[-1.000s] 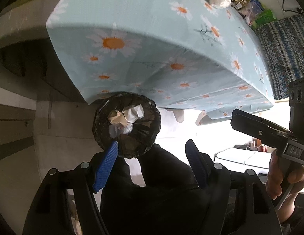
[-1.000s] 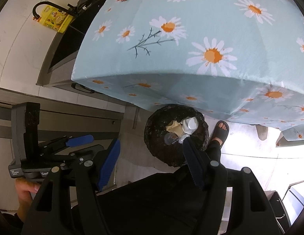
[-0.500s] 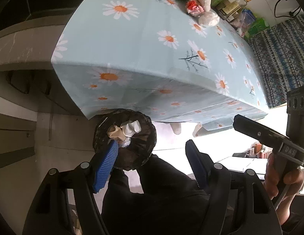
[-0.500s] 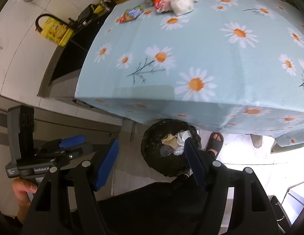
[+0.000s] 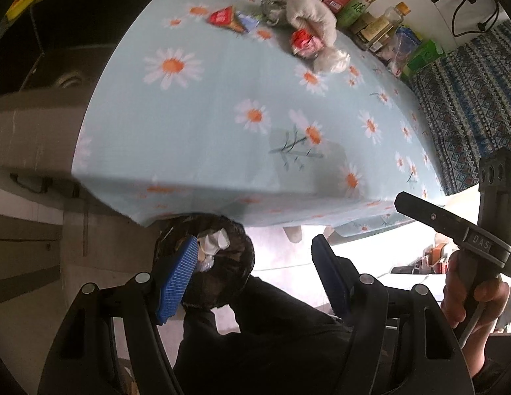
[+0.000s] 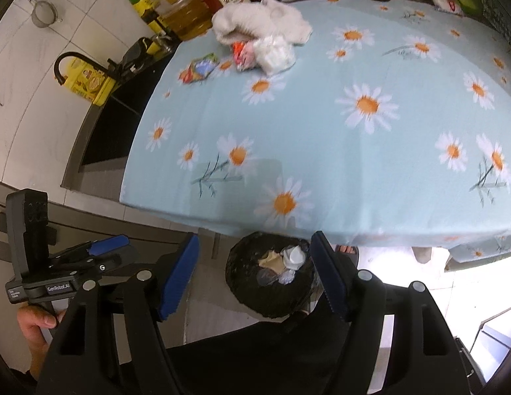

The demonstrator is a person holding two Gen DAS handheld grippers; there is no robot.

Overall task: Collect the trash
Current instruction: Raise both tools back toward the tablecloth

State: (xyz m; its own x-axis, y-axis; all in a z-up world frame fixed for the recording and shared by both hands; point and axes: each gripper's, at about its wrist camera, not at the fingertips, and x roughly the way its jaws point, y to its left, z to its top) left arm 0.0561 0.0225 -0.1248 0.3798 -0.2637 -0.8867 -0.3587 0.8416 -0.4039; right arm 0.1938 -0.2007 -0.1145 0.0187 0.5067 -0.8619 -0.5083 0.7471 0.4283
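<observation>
Both grippers have risen from the bin [image 6: 271, 279], now low between the spread, empty jaws of the right gripper [image 6: 253, 276] and left gripper [image 5: 252, 279], apparently to reach the wrappers [image 6: 199, 69] far ahead on the table [image 6: 321, 131].

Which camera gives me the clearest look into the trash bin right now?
The right wrist view: the black-lined trash bin sits open between the fingers, crumpled paper and plastic visible inside. In the left wrist view the bin is partly covered by the left gripper's blue pad.
</observation>
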